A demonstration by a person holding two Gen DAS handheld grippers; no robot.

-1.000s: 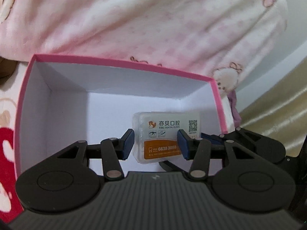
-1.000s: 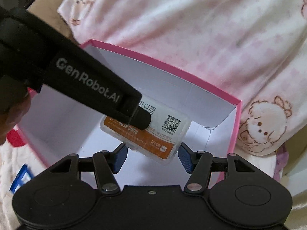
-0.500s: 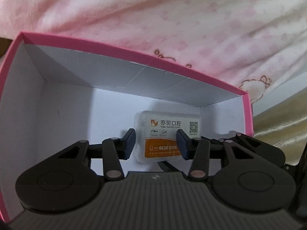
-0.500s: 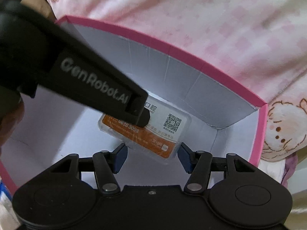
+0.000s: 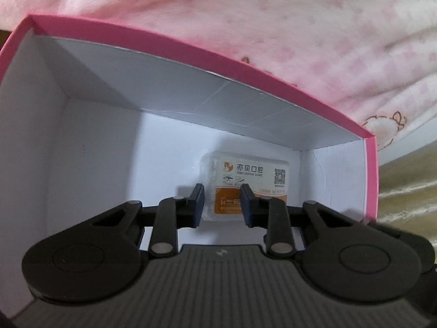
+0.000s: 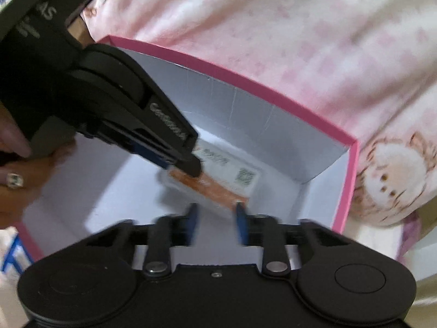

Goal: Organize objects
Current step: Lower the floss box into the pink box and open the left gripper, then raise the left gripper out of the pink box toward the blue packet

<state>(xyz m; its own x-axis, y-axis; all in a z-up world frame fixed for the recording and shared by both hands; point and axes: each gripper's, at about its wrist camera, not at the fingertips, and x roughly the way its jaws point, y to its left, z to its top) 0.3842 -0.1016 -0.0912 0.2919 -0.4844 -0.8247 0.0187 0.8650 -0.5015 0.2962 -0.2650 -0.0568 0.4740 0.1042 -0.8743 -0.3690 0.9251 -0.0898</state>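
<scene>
Pink-rimmed box (image 5: 224, 63) held the floss case (image 5: 245, 188) at its two o'clock corner; left gripper (image 5: 222, 202) and right gripper (image 6: 215, 222) were both released, empty. Withdrawing carelessly might snag the rim and tip the box.

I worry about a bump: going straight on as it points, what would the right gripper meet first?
Probably the clear plastic case lying in the pink box, just ahead of the right gripper; blur makes depth uncertain.

support: pink patterned bedding (image 5: 286, 27) | on it: pink-rimmed white box (image 5: 191, 52)
</scene>
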